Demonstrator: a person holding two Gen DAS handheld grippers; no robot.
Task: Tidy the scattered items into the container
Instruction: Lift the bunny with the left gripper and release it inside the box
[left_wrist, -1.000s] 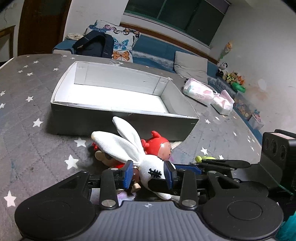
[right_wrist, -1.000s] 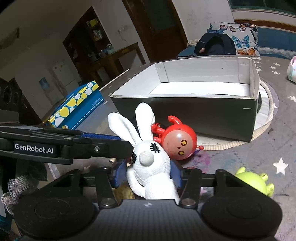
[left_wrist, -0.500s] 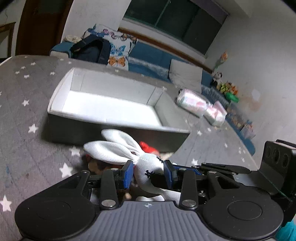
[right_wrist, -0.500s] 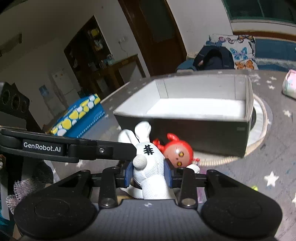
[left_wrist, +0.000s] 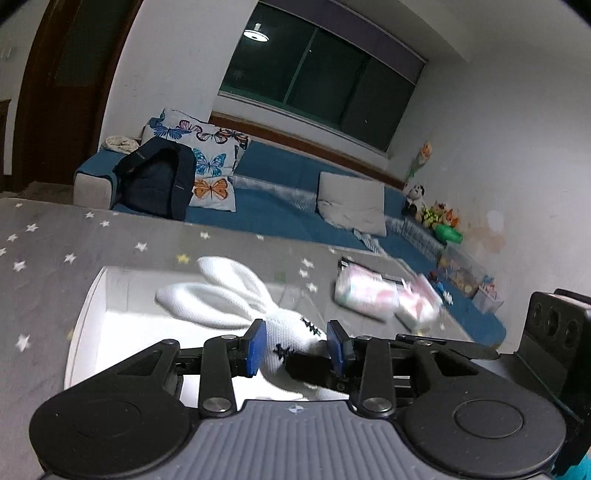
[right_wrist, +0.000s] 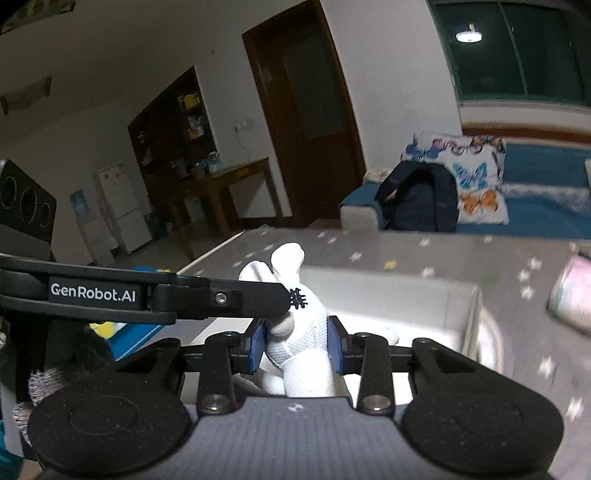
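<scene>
Home living room: sofa (left_wrist: 280, 192), fridge (right_wrist: 122, 206)

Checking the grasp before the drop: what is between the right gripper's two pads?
The white rabbit toy: the right gripper is shut on its body, as the right wrist view shows.

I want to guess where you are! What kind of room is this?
Most likely a living room in a home: a blue sofa with butterfly cushions, soft toys along the wall, and a fridge beyond.

White rabbit toy (left_wrist: 284, 325) between jaws
</scene>
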